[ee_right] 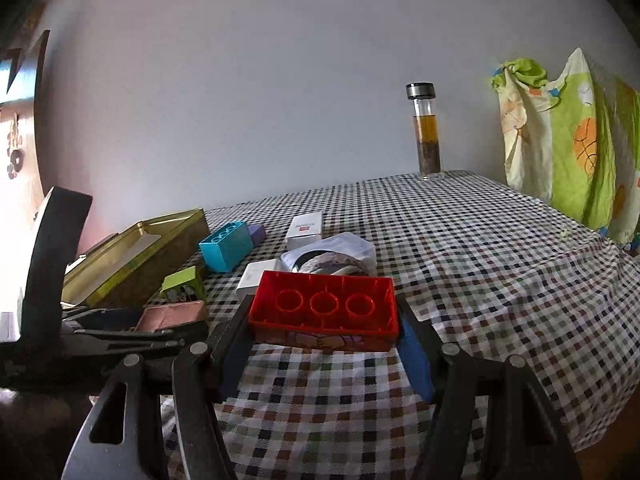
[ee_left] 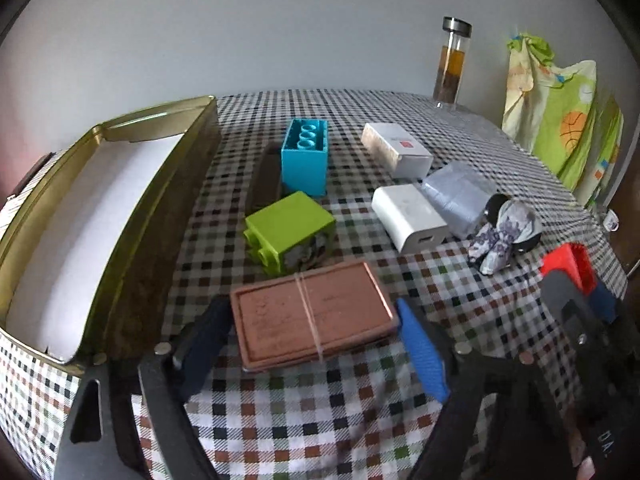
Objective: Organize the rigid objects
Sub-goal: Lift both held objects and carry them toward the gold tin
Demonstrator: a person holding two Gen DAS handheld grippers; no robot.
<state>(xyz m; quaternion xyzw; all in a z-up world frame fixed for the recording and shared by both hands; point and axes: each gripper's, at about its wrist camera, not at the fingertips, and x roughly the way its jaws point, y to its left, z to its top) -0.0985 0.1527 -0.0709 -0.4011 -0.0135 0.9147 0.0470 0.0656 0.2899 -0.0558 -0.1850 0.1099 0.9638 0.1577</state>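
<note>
Left wrist view: a gold tin (ee_left: 100,216) sits open at the left of the checked surface (ee_left: 320,412). Right of the tin lie a blue block (ee_left: 305,156) and a green block (ee_left: 290,232). Nearer, the left tongs (ee_left: 316,340) flank a brown flat box (ee_left: 312,316), pads spread just beside its ends. Farther right of the tin, the right tongs (ee_right: 324,340) pinch a red block (ee_right: 324,314).

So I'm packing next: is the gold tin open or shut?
Open: the gold tin has no lid on, and its white lining shows inside.
</note>
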